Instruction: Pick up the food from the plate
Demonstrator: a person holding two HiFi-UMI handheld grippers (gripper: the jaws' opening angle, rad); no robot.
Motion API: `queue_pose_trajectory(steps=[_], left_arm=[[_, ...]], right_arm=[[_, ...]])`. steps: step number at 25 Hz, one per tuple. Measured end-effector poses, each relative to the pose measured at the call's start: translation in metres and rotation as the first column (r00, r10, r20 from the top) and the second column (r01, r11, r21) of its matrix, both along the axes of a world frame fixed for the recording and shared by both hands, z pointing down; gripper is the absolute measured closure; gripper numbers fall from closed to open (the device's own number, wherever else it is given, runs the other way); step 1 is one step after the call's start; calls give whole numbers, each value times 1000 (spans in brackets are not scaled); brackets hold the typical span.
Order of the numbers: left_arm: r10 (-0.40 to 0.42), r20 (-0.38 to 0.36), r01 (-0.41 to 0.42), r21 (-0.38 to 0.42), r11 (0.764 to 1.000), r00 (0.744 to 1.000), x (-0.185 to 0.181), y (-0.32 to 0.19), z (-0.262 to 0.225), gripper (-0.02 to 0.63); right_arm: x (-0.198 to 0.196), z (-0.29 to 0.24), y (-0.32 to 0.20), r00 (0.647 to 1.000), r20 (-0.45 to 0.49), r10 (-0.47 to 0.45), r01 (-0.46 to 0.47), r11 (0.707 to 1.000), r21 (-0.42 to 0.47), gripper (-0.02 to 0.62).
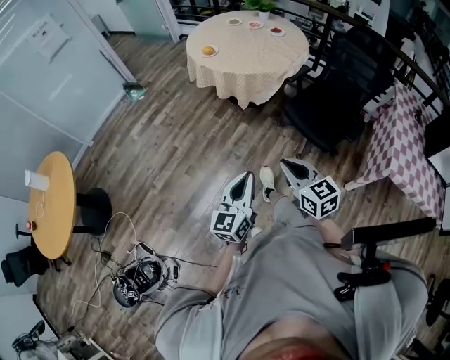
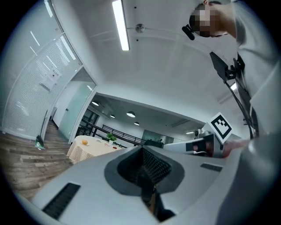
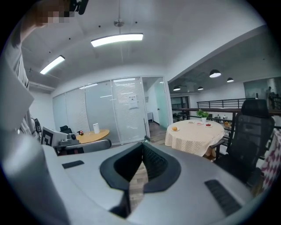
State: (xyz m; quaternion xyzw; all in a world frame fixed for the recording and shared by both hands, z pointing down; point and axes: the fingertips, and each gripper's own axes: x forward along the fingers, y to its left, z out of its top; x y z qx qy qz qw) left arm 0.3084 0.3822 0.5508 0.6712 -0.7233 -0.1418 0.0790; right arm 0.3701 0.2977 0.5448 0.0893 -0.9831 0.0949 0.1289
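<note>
A round table with a cream cloth [image 1: 246, 63] stands far ahead across the wooden floor. On it a small plate holds an orange piece of food [image 1: 209, 50], and three more small plates [image 1: 256, 25] sit near a potted plant [image 1: 265, 7]. My left gripper [image 1: 247, 174] and right gripper [image 1: 283, 162] hang side by side close to my body, far from the table, both shut and holding nothing. In the left gripper view the table [image 2: 88, 148] is small beyond the jaw tips [image 2: 142, 149]. The right gripper view shows the food plate [image 3: 175, 128] beyond its tips [image 3: 142, 144].
A black office chair [image 1: 330, 91] stands right of the round table, and a table with a checked cloth [image 1: 408, 155] is further right. At the left is a small wooden table [image 1: 53, 204] with a white cup [image 1: 35, 181]. Cables and a device [image 1: 140, 274] lie on the floor near my feet.
</note>
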Motion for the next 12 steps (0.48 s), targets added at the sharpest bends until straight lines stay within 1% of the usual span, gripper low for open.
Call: queue_pose_trajectory(steps=[4, 7, 12], left_arm=[[-58, -27, 57, -40, 998, 998, -19, 14, 16, 597], [-92, -34, 90, -55, 994, 995, -28, 17, 22, 597], [-125, -9, 124, -74, 990, 992, -51, 12, 25, 597]], right_arm=[[-15, 2, -2, 1000, -3, -18, 18, 1000, -7, 581], [-28, 5, -7, 999, 3, -36, 36, 999, -11, 581], [-59, 14, -18, 997, 7, -73, 73, 997, -34, 581]])
